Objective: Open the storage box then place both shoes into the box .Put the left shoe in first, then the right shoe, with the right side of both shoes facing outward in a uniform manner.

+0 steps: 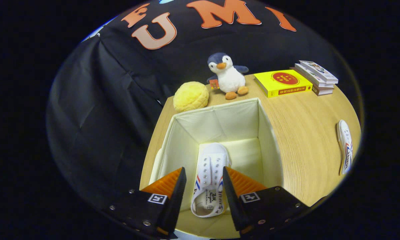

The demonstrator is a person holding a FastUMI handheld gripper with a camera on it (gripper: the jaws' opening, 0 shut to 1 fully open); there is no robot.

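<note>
The cream fabric storage box (269, 140) stands open on the wooden table, its lid out of sight. One white shoe (210, 180) with red and blue stripes lies inside on the box floor, sole down and toe pointing away from me. My gripper (203, 175) hovers over the near part of the box with a finger on either side of this shoe. A strip of cream lining shows between the left finger (173, 190) and the shoe, while the right finger (234, 190) overlaps the shoe's other side. The second white shoe (345, 146) lies on the table far to the right of the box.
Beyond the box sit a yellow round plush (190, 96) and a penguin plush (227, 77). A yellow book (283, 82) and a small stack of books (316, 77) lie at the back right. Bare tabletop (306, 133) stretches between the box and the second shoe.
</note>
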